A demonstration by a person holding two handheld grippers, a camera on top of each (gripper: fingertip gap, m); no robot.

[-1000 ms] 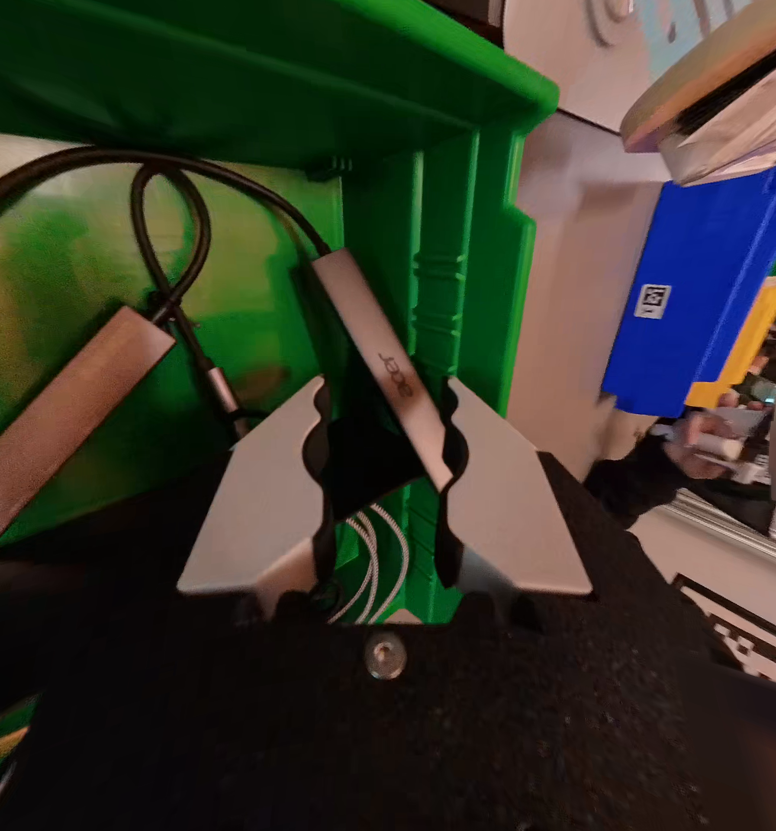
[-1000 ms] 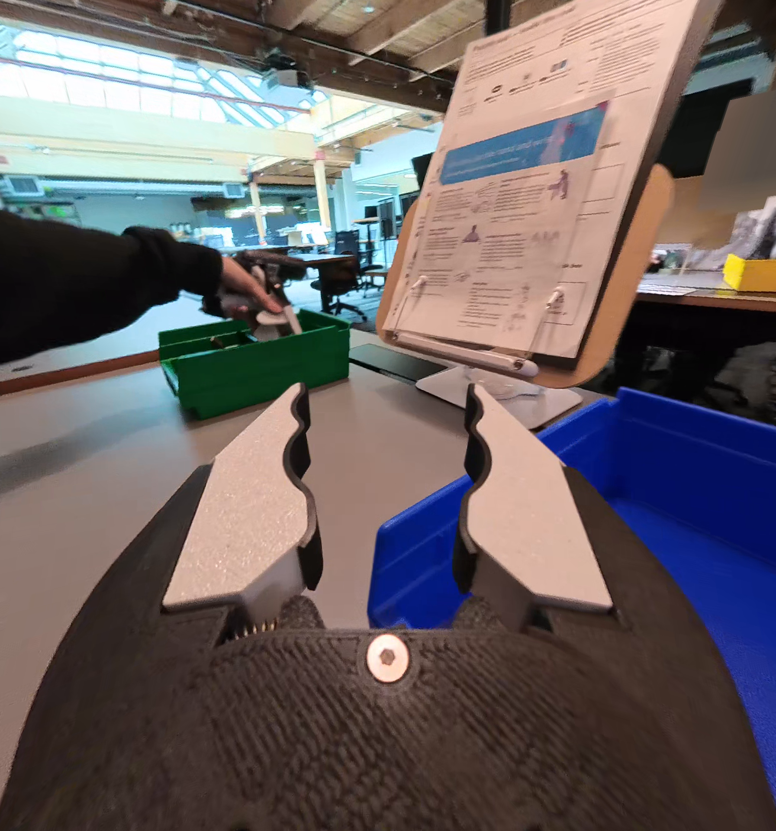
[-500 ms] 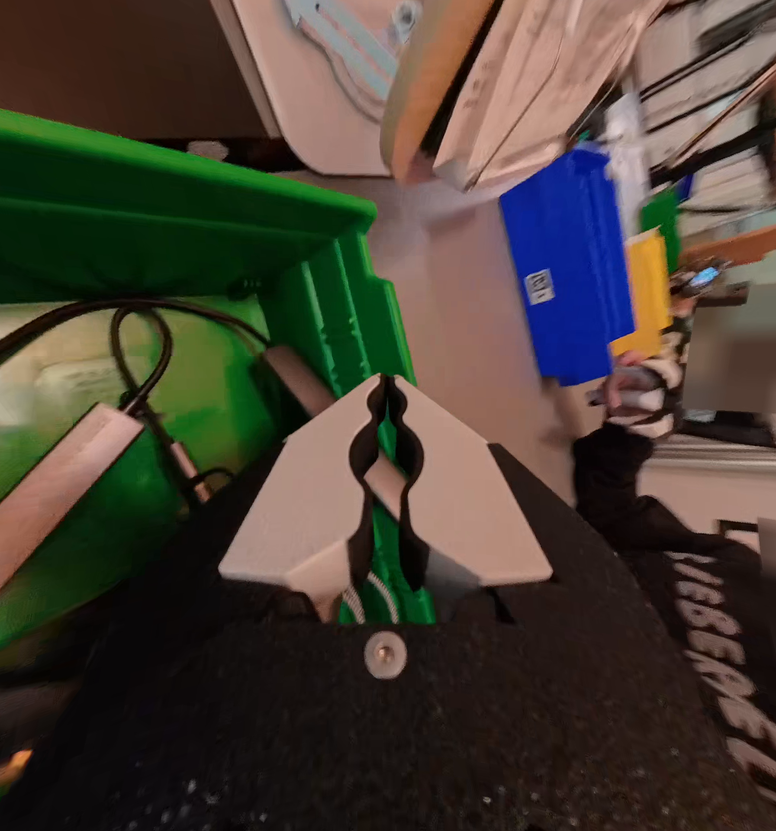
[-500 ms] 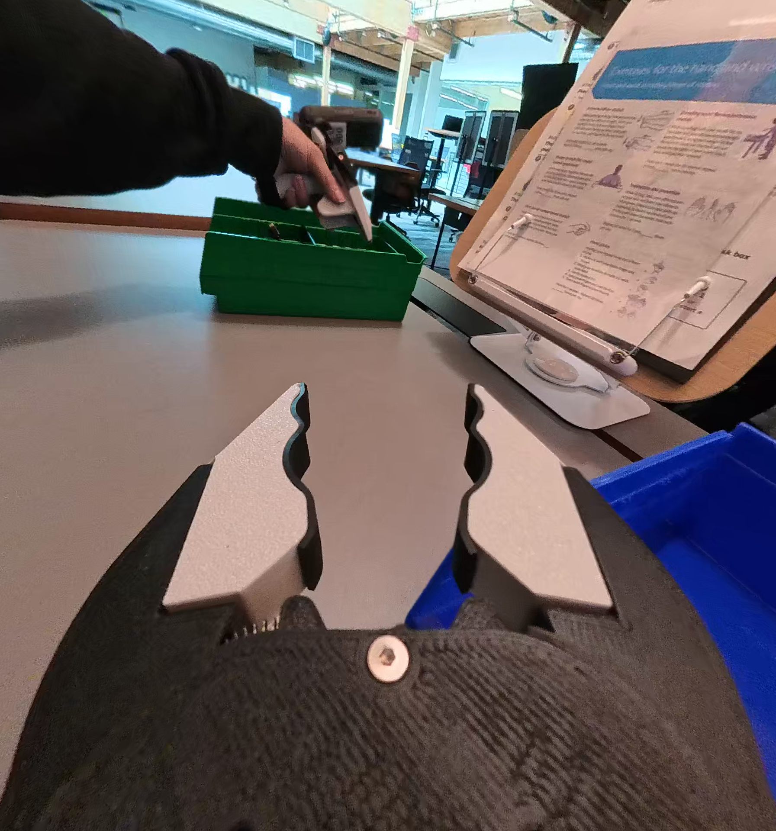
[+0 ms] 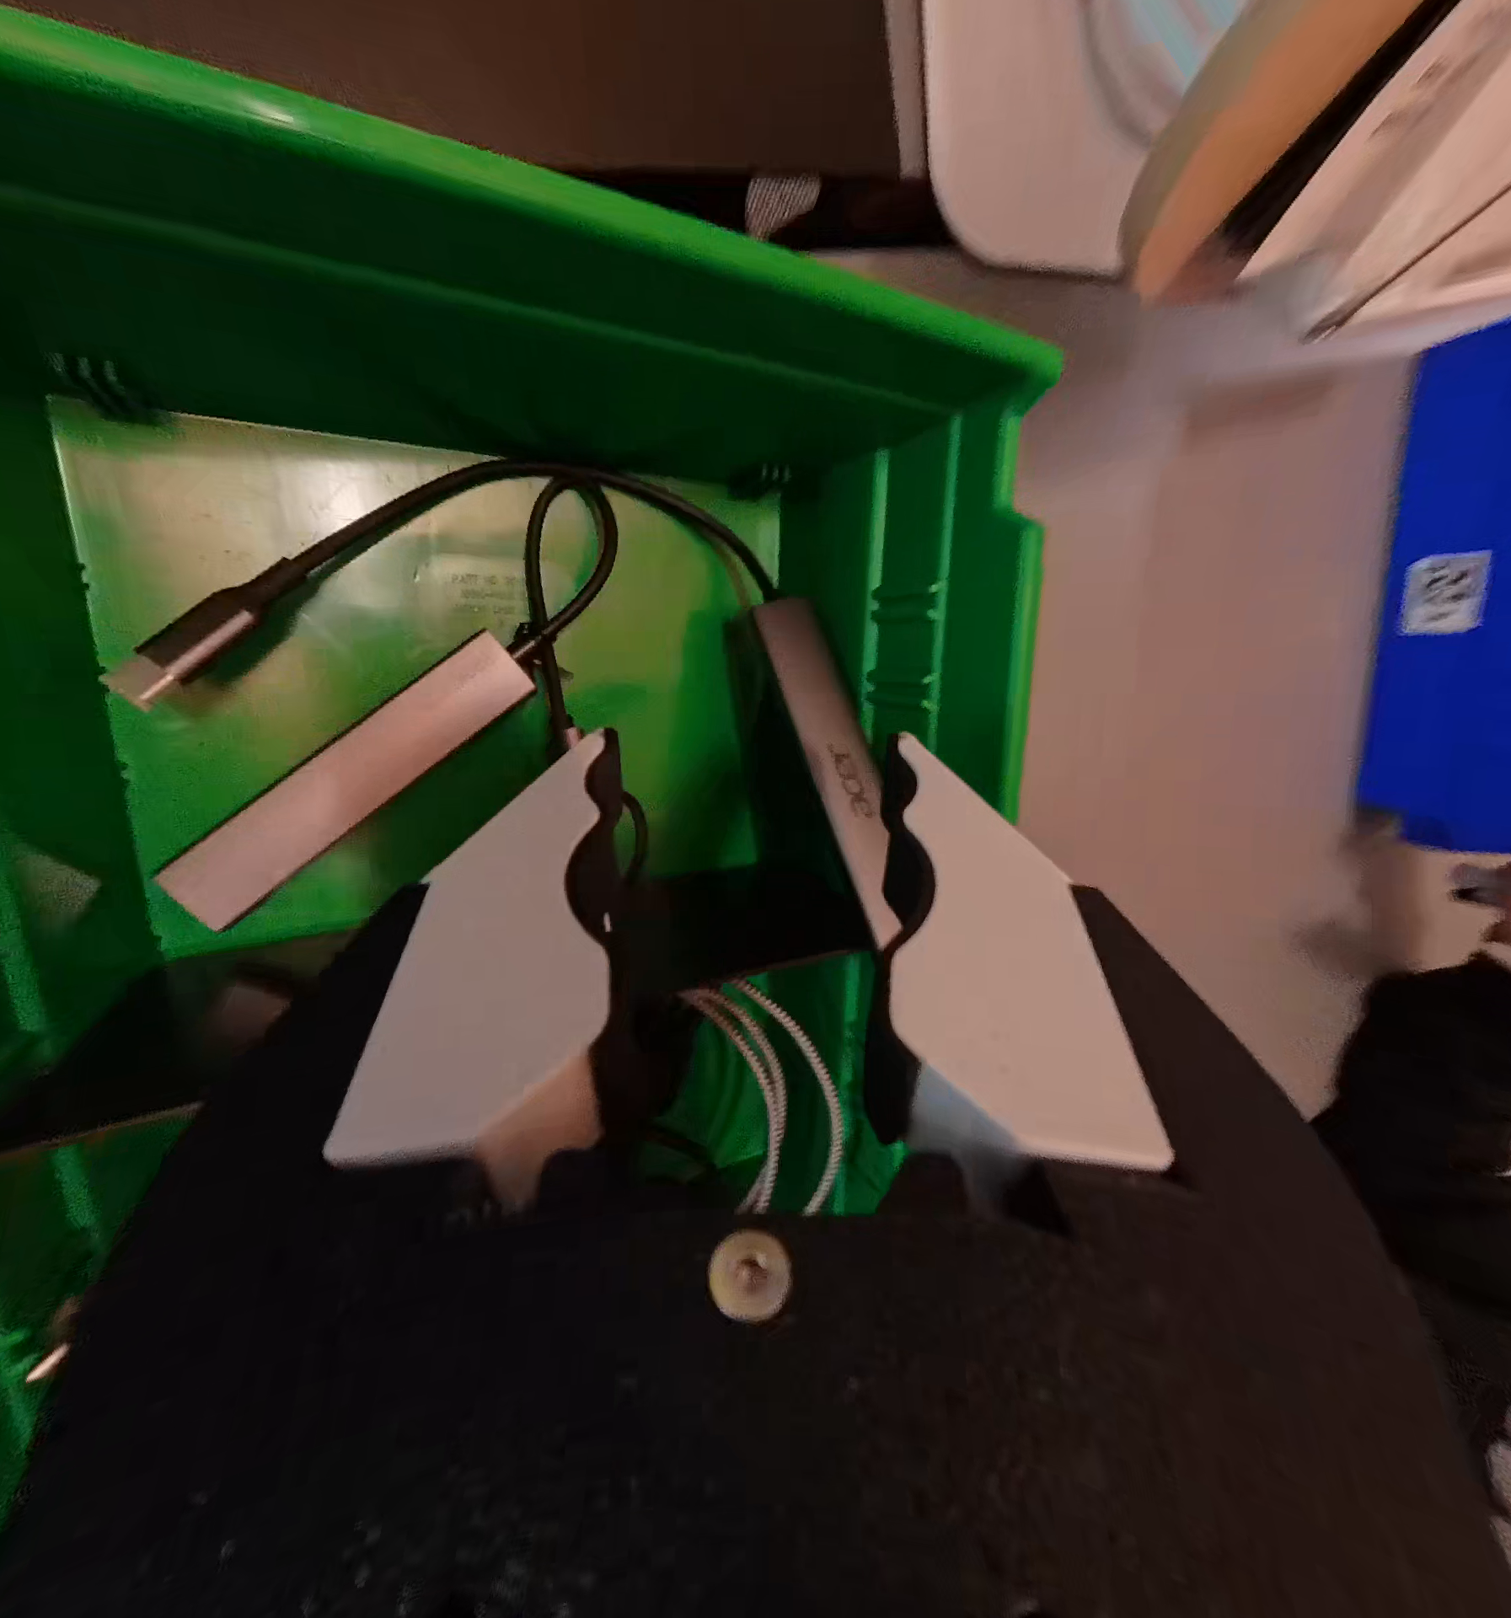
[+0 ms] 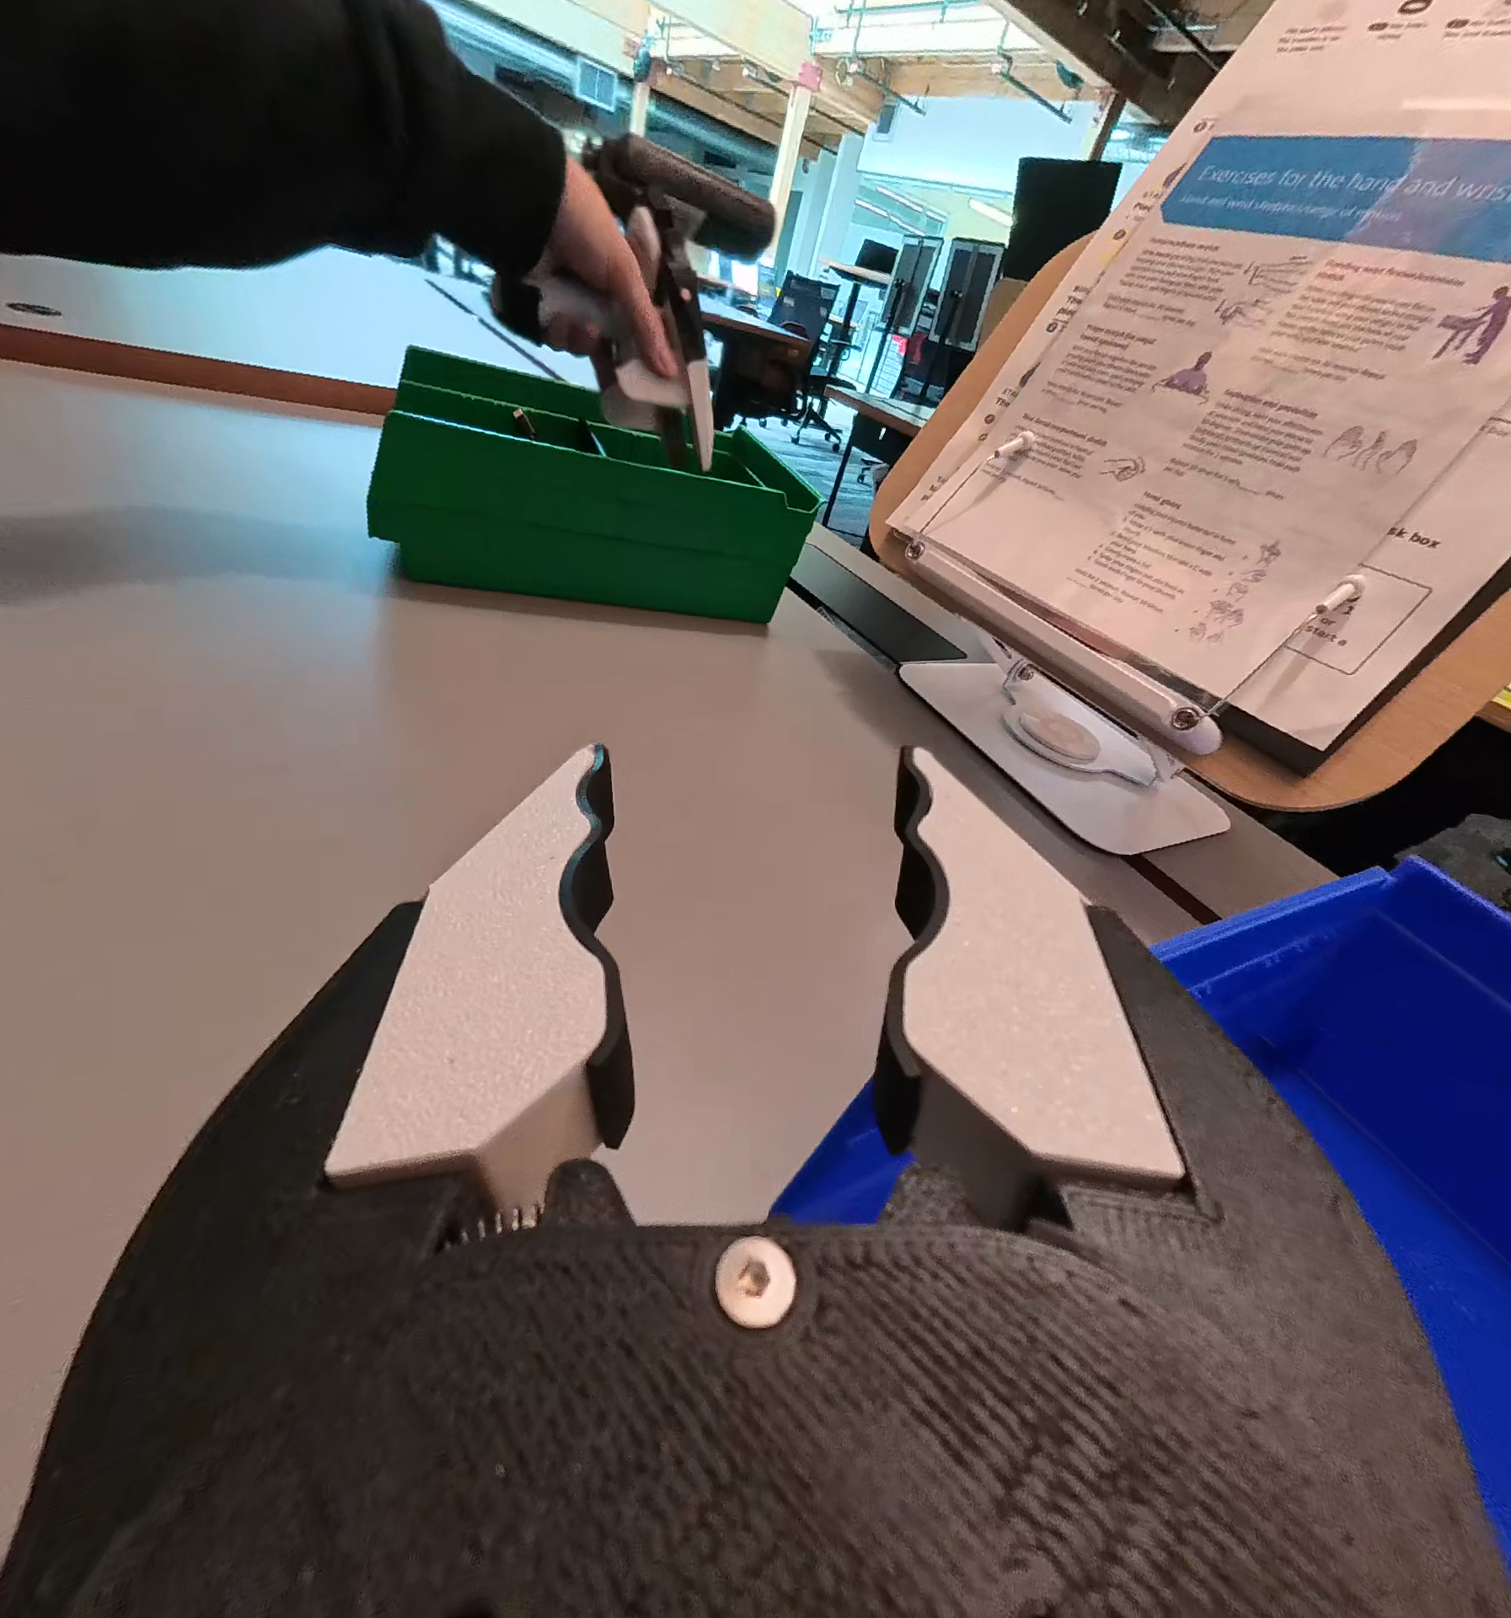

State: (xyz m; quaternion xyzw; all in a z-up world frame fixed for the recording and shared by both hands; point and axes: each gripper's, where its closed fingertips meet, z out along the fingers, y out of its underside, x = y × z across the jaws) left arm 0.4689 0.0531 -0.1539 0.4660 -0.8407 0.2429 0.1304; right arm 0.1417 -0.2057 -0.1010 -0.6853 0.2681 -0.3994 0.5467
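Observation:
My left gripper [image 5: 752, 740] is open inside a green bin [image 5: 471, 289]. A grey USB hub [image 5: 822, 744] leans against the bin's right wall, between the jaws and against the right finger [image 5: 997, 946]. A second grey hub [image 5: 340, 788] lies to the left with its black cable [image 5: 559, 525] and a plug [image 5: 191, 665]. A white braided cable [image 5: 787, 1068] lies under the jaws. My right gripper [image 6: 752, 762] is open and empty above the grey table [image 6: 209, 744], next to a blue bin [image 6: 1391, 1051]. The right wrist view shows the left gripper [image 6: 681, 438] dipping into the green bin [image 6: 576, 534].
A document stand [image 6: 1259, 394] with printed pages stands at the table's right on a white base [image 6: 1084, 770]. In the left wrist view the blue bin [image 5: 1469, 613] and the stand [image 5: 1259, 175] are to the right. A dark sleeve [image 6: 252, 131] reaches across. The gap from one gripper's tips to the other's is roughly 45 centimetres.
My left gripper was shut on the right hub half a second ago and is now open, with the hub back against the bin wall. My right gripper stays open; its view shifted.

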